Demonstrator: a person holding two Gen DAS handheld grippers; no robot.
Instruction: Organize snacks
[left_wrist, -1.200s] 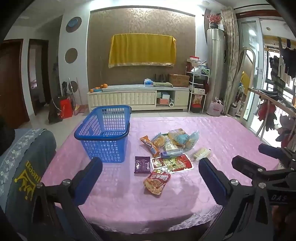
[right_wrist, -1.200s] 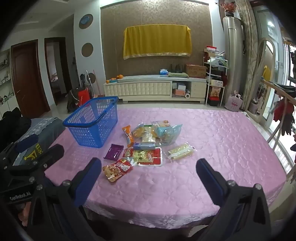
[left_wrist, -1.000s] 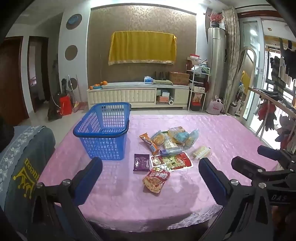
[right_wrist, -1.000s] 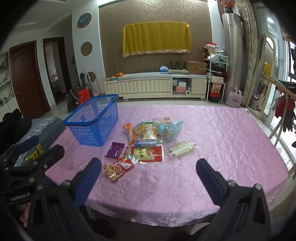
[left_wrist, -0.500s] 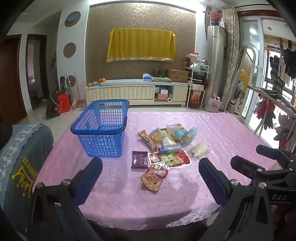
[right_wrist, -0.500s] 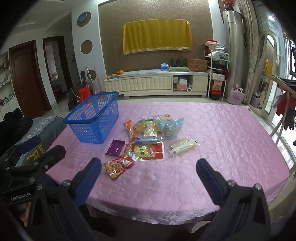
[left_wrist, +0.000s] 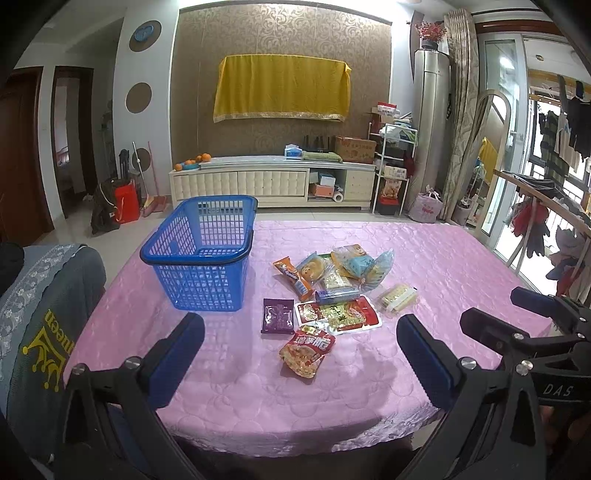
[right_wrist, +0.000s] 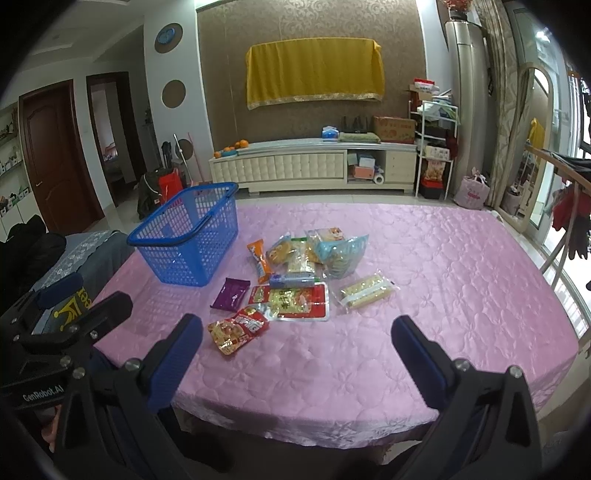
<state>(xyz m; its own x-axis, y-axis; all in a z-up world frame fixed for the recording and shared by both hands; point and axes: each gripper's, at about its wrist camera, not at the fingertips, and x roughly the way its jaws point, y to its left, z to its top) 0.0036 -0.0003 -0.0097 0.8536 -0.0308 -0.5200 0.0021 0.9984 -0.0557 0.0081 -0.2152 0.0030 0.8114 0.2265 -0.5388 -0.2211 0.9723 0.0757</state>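
Blue basket (left_wrist: 201, 258), centre-left of frame, on pink tablecloth (left_wrist: 443, 266). Snack packets (left_wrist: 328, 288), mid-frame, beside it. Left gripper (left_wrist: 301, 354) and right gripper (right_wrist: 297, 350): fingers apart, holding nothing.

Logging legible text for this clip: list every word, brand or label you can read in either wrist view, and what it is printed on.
"DAS" (cut off): on the right gripper body, left wrist view.
"GenRobot.AI": on the left gripper body, right wrist view.
"ueen", beside a gold crown: on the grey garment draped left of the table.
Red snack packet: large white characters, not readable.
Other snack wrappers and the cardboard box: too small or blurred.
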